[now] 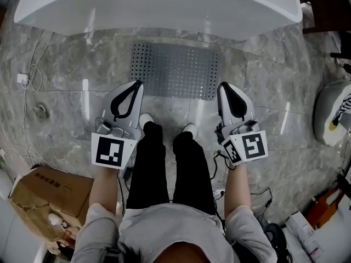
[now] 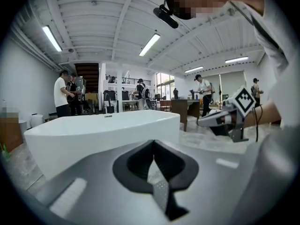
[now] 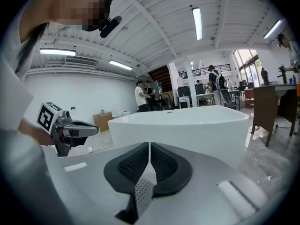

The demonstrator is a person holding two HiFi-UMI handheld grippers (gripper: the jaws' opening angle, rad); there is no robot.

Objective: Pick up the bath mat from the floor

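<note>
The grey perforated rubber bath mat [image 1: 175, 70] is seen lying flat on the grey marble floor [image 1: 60, 92], just in front of the white oval bathtub [image 1: 159, 4]. The left hand-held gripper [image 1: 135, 85] is held over the mat's left corner on the side away from the bathtub, and the right hand-held gripper [image 1: 222, 86] over the right corner on that side. Both pairs of jaws are pressed together and pointed toward the bathtub. Whether the mat's edge is touched cannot be told.
</note>
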